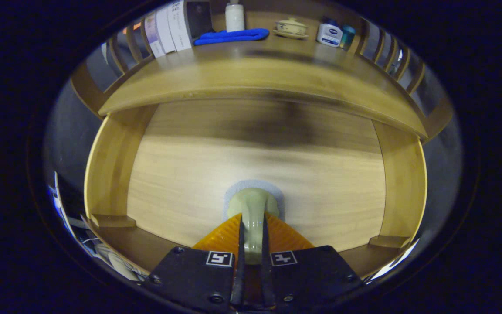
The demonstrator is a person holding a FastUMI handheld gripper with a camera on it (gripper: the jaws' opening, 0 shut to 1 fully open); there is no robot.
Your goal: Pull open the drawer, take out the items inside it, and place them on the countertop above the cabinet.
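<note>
Over open drawer (255, 174) | claw (252, 237) clamps pale item (253, 209) | countertop (251, 74) beyond

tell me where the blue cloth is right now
In the gripper view the blue cloth lies on the countertop, beyond the fingers, between the books and lidded cup, below a white bottle.

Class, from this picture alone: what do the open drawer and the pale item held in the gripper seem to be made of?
Drawer: light wood or bamboo with a smooth finish, judging by the straight grain lines.
Pale item, pinched between the gripper fingers: probably glazed ceramic or glossy plastic, given its soft sheen; the look leaves it open.
</note>
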